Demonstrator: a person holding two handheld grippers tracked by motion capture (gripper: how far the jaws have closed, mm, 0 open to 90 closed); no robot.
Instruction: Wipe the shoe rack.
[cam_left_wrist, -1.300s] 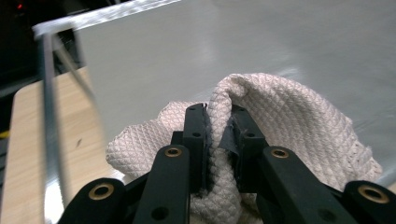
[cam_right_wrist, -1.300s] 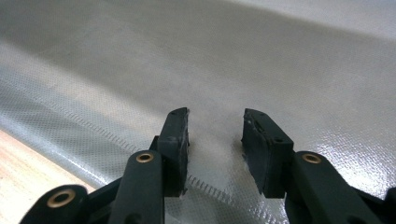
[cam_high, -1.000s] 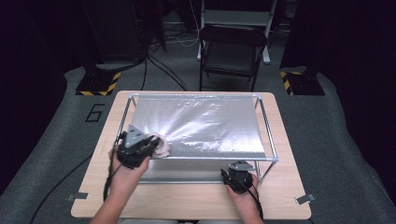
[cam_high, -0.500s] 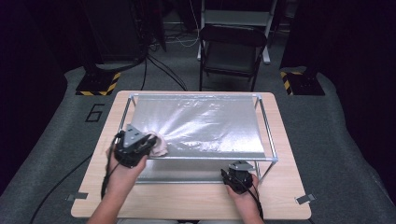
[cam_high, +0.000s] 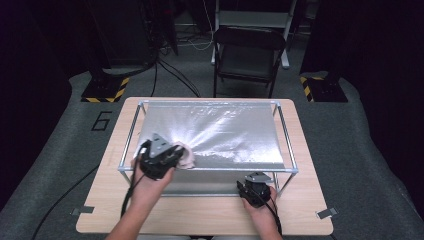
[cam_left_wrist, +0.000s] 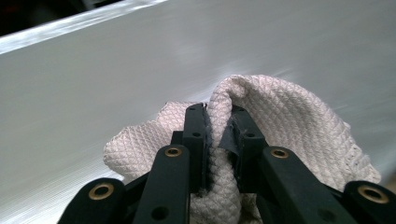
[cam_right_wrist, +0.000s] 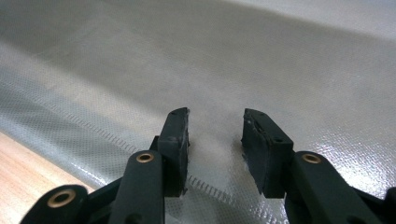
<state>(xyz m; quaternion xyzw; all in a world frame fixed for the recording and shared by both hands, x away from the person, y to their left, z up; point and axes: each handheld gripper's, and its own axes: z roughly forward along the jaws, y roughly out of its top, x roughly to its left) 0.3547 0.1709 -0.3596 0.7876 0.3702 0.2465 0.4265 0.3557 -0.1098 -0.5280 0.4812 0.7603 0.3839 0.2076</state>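
On the silver sheet (cam_high: 225, 135), the left gripper (cam_left_wrist: 218, 122) pinches a white cloth (cam_left_wrist: 280, 121). Near the front edge, the right gripper (cam_right_wrist: 215, 123) stands half open, holding nothing.

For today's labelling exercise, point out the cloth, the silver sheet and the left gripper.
cloth (cam_left_wrist: 289, 121), left gripper view, its raised fold.
silver sheet (cam_high: 230, 132), high view, its bare middle.
left gripper (cam_left_wrist: 218, 122), left gripper view, between its fingertips.

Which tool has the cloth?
The left tool, shut on the white cloth over the shiny sheet. The right tool is open, empty.
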